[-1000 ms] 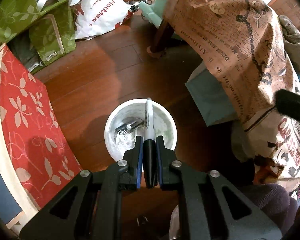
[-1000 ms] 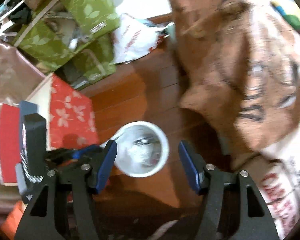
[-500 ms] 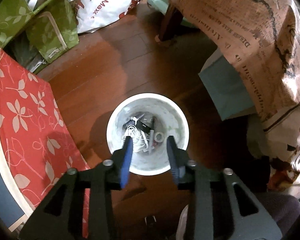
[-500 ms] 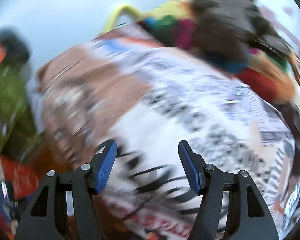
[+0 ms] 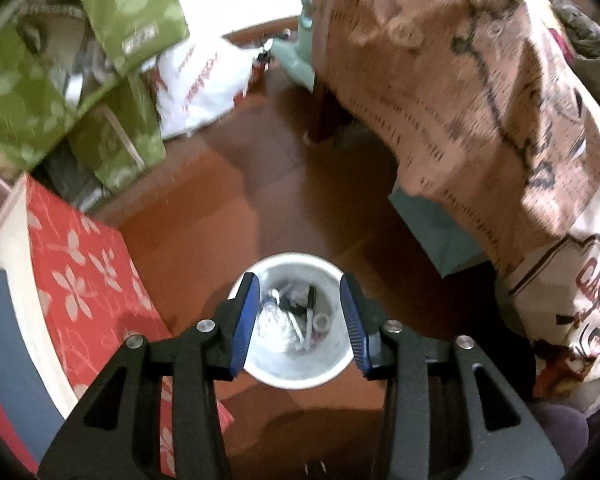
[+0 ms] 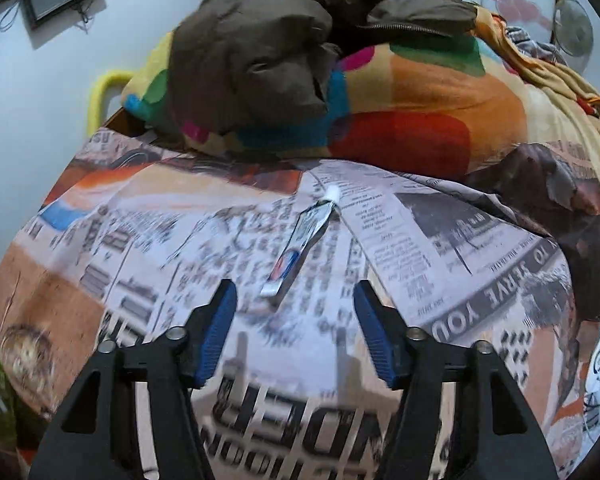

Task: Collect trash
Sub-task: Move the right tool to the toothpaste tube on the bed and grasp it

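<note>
The floor [image 5: 228, 184] is glossy reddish wood. A smooth white plastic bin [image 5: 300, 374] stands on it. Newsprint-patterned cloth [image 6: 440, 240] covers the tabletop, carrying a shiny, crinkled tube [image 6: 300, 248]. A matt, puffy brown jacket [image 6: 260, 40] sits behind.

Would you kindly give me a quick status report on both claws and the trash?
Left claw open above white bin. Right claw open, short of tube on newsprint cover. Nothing in the way.

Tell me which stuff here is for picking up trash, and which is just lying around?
For the job: white bin with trash inside, squeezed tube, left claw, right claw.

Just lying around: green bags, red flowered box, brown jacket, colourful blanket.
</note>
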Demonstrator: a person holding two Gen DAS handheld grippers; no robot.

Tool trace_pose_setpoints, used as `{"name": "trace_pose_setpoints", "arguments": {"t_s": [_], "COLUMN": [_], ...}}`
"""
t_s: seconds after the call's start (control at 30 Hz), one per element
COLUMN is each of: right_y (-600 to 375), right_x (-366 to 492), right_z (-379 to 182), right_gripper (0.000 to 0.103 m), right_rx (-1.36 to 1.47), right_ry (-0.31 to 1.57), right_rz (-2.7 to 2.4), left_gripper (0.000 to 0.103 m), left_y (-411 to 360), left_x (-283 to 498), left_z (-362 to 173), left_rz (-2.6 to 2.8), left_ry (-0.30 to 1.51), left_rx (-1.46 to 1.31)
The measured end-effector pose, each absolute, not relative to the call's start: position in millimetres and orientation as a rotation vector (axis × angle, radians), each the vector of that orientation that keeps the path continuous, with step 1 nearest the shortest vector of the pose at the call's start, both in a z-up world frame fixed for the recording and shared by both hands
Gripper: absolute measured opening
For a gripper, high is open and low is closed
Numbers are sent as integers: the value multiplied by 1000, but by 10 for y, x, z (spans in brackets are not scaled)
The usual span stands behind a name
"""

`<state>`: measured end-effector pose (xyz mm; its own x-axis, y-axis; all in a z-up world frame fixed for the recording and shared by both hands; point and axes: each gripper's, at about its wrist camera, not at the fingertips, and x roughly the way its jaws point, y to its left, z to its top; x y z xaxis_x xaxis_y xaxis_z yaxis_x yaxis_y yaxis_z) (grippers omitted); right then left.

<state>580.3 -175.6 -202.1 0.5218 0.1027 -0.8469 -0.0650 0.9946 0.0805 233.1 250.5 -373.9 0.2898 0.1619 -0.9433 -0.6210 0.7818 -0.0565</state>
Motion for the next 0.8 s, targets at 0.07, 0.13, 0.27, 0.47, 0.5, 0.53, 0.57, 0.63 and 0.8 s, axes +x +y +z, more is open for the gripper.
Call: {"name": "trace_pose_setpoints", "arguments": {"t_s": [0.07, 0.13, 0.27, 0.47, 0.5, 0.53, 0.57, 0.63, 0.8], "right_y": [-1772, -1802, -1826, -1684, -1640, -1609, -1591, -1550, -1447], "right_x": [5890, 5998, 6167, 6169, 6143, 6123, 6101, 6040, 5738], "right_z": [-2098, -2181, -2312, -2331, -2320, -2315, -2311, -2297, -2141], "right_gripper": [46, 36, 24, 11, 8, 5, 4, 4, 4], "right_rx": [47, 59, 85, 6, -24, -39, -47, -64, -101], "right_ry": [1030, 1050, 1080, 1029, 1018, 1015, 1015, 1021, 1017], "right_rz": [98, 93, 82, 129, 142, 160, 172, 193, 275], "left_gripper": [42, 42, 42, 42, 42, 42, 42, 42, 42], "left_y": [2489, 2482, 2413, 2197, 2162, 2119, 2090, 2025, 1833], "left_x": [2401, 2437, 2494, 2658, 2683, 2722, 2737, 2777, 2828], "left_z": [-3661, -3594, -3464, -3272, -3245, -3210, -3186, -3122, -2902], "left_rz": [548, 547, 526, 480, 473, 462, 453, 428, 379], "left_ry": [1155, 1137, 1093, 1061, 1057, 1054, 1049, 1036, 990], "left_rx": [-444, -451, -471, -417, -406, -397, -396, -393, -359]}}
